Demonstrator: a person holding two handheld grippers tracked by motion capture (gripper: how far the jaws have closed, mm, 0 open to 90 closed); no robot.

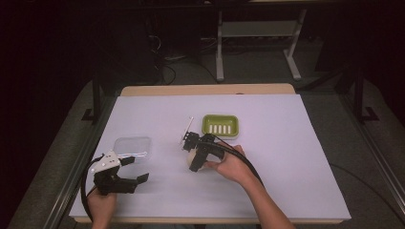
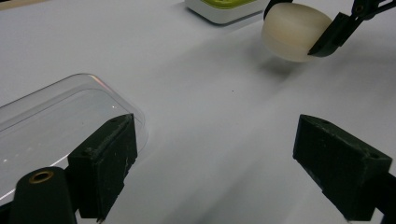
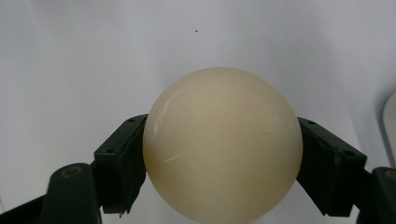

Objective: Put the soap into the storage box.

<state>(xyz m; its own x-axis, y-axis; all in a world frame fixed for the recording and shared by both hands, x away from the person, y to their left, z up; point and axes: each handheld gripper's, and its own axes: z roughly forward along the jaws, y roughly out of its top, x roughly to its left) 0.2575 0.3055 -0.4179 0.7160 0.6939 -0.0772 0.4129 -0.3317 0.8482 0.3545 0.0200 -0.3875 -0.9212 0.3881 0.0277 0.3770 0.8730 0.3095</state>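
Right tool (image 3: pixel 219 186) clenched on cream soap (image 3: pixel 222 144); left tool (image 2: pixel 215 163) released; green dish (image 1: pixel 219 126) empty

No legible text, label, brand, number or sign appears in any view.
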